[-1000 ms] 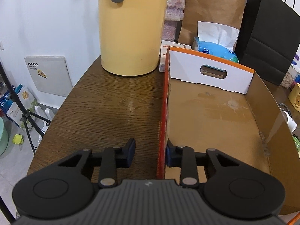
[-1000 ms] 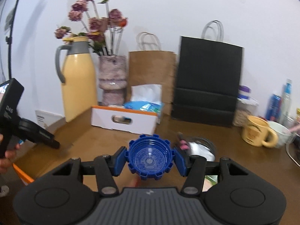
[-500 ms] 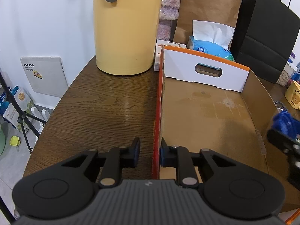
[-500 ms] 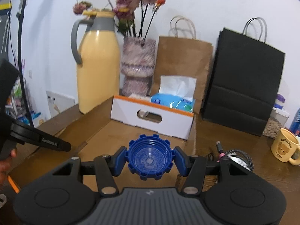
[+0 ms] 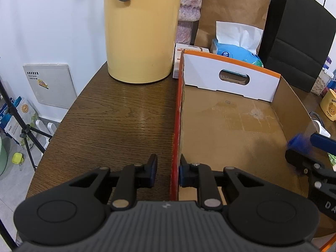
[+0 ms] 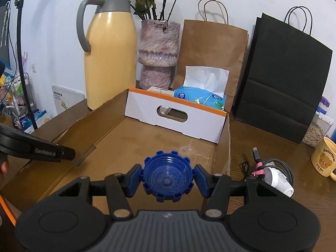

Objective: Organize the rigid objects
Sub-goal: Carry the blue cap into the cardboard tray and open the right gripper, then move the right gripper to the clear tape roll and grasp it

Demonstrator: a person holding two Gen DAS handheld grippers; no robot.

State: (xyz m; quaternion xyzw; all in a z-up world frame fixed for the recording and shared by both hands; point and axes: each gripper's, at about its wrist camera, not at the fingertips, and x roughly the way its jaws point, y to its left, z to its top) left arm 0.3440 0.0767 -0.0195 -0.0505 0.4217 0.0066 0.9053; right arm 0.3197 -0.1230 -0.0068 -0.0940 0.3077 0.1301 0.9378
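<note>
The left gripper (image 5: 168,173) has closed onto the left wall of the cardboard box (image 5: 231,126) and now clamps it, steadying the box on the table (image 5: 126,115). The right gripper (image 6: 167,177) has carried the blue cap (image 6: 167,175) over the box floor, and its jaws have just been opening. With the 2 pads barely clear of the cap between them, I judge it is being released into the box.
</note>
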